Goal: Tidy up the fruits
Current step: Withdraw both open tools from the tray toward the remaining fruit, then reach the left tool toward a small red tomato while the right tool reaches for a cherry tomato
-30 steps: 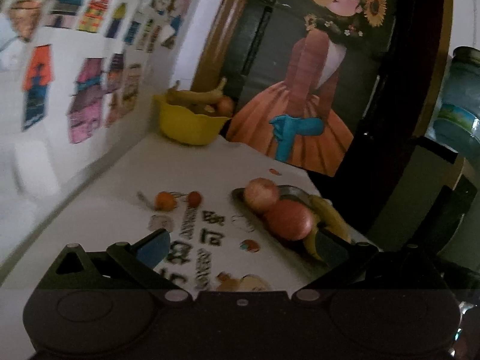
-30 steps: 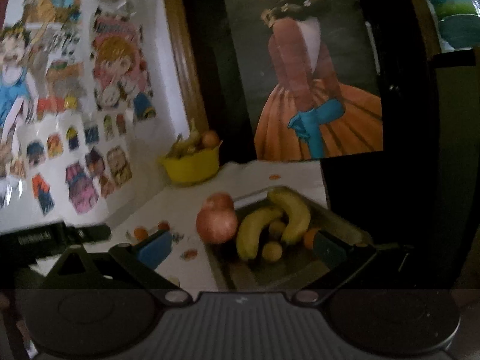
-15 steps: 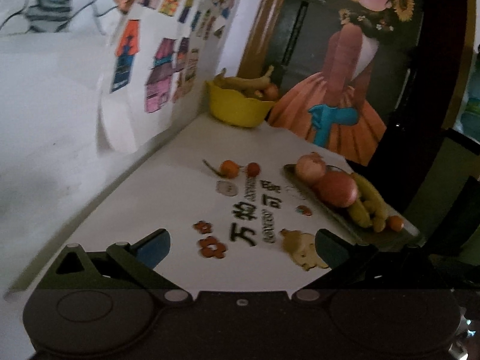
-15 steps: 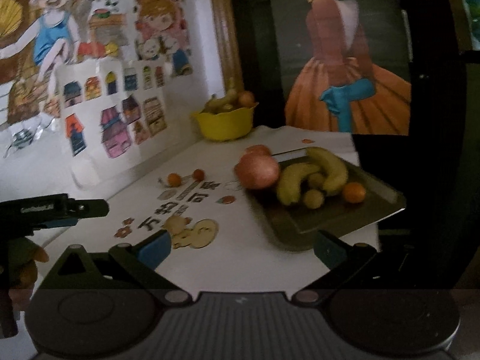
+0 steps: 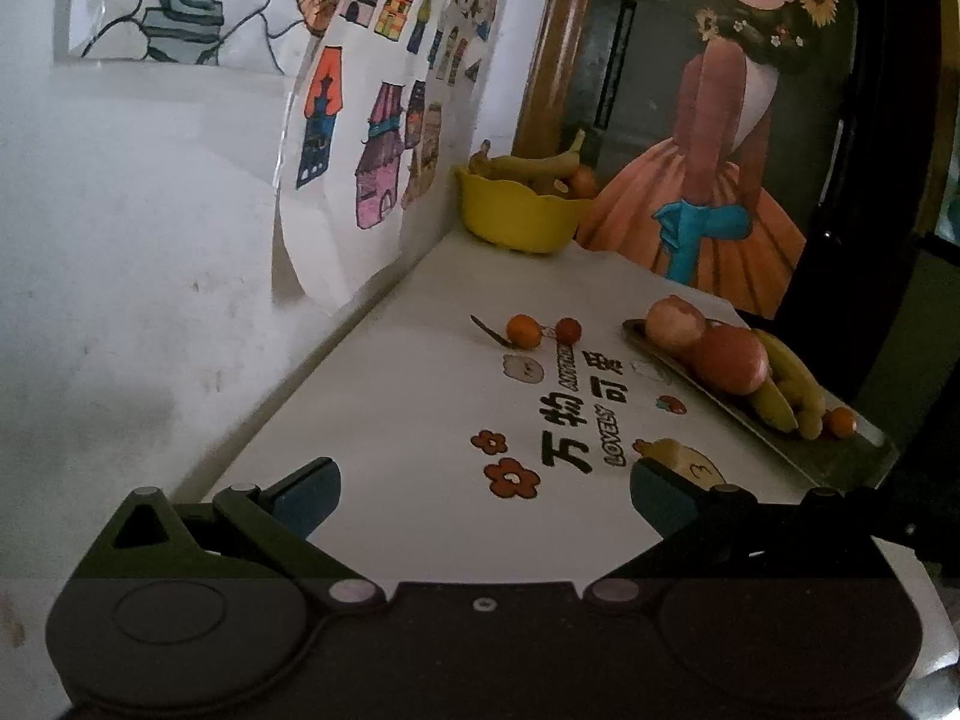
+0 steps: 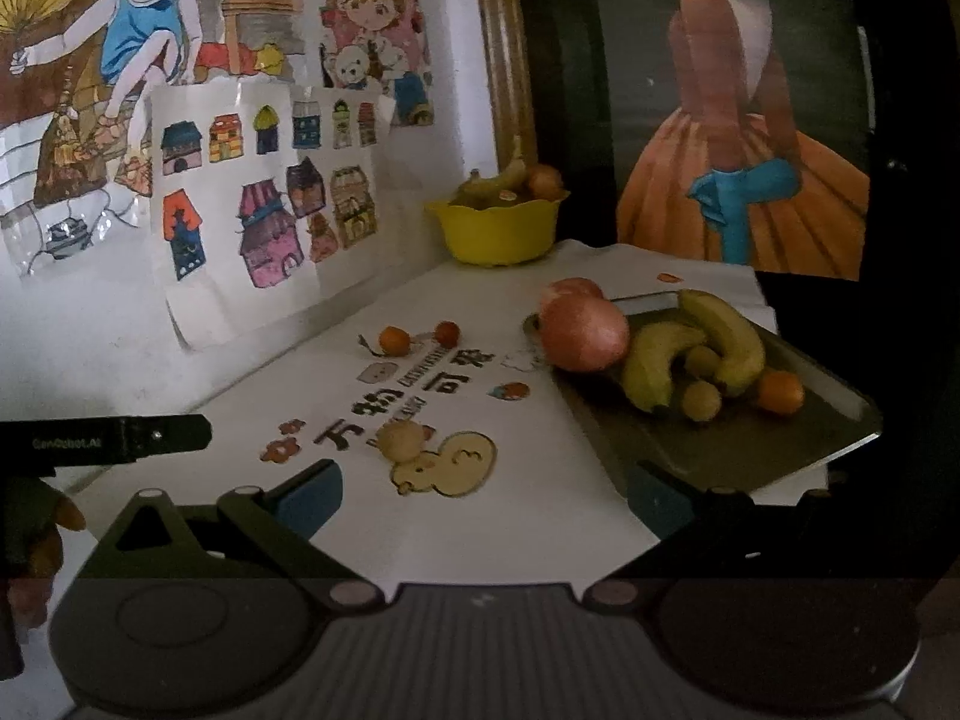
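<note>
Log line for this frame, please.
left tongs open, empty | right tongs open, empty | tray holds apples, bananas | yellow bowl at back

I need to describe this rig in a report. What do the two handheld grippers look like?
Both look alike: a dark body with two round discs, silver pivot pins and black linkage arms ending in blue pads. Left gripper, right gripper. In the right view, the left one's black side bears faint lettering.

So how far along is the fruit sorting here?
Partly done. The tray holds apples, bananas and small fruit; the yellow bowl holds more. Both grippers, left and right, are open and empty. Two small orange fruits lie loose on the table.
</note>
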The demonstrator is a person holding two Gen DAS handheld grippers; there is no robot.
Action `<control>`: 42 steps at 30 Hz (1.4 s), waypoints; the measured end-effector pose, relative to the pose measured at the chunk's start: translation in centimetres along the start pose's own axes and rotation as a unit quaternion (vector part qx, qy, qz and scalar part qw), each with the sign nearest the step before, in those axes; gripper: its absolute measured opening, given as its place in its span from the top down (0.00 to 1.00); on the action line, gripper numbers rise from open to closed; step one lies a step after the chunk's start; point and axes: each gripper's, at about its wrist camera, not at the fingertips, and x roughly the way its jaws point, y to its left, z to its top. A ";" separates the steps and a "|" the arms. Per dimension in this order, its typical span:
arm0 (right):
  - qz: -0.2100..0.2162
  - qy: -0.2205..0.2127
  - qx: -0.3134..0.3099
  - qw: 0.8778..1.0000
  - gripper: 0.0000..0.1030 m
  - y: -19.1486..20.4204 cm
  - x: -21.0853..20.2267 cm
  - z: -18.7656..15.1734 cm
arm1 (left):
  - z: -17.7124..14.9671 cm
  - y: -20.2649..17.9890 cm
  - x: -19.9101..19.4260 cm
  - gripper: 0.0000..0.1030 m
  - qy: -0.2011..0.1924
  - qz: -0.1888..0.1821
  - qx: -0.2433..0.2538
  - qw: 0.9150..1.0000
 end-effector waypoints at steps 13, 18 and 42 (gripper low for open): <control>0.015 0.000 -0.037 0.999 0.00 -0.2 3.3 1.9 | 2.6 -1.1 3.7 0.01 -0.015 -0.019 0.018 1.000; 0.020 -0.016 -0.120 0.992 0.00 -0.4 4.1 4.3 | 4.5 -1.7 7.4 0.01 -0.012 -0.001 0.017 1.000; 0.068 0.060 -0.292 0.952 0.00 -1.4 17.8 11.3 | 12.0 0.0 21.0 0.01 0.012 -0.021 -0.017 1.000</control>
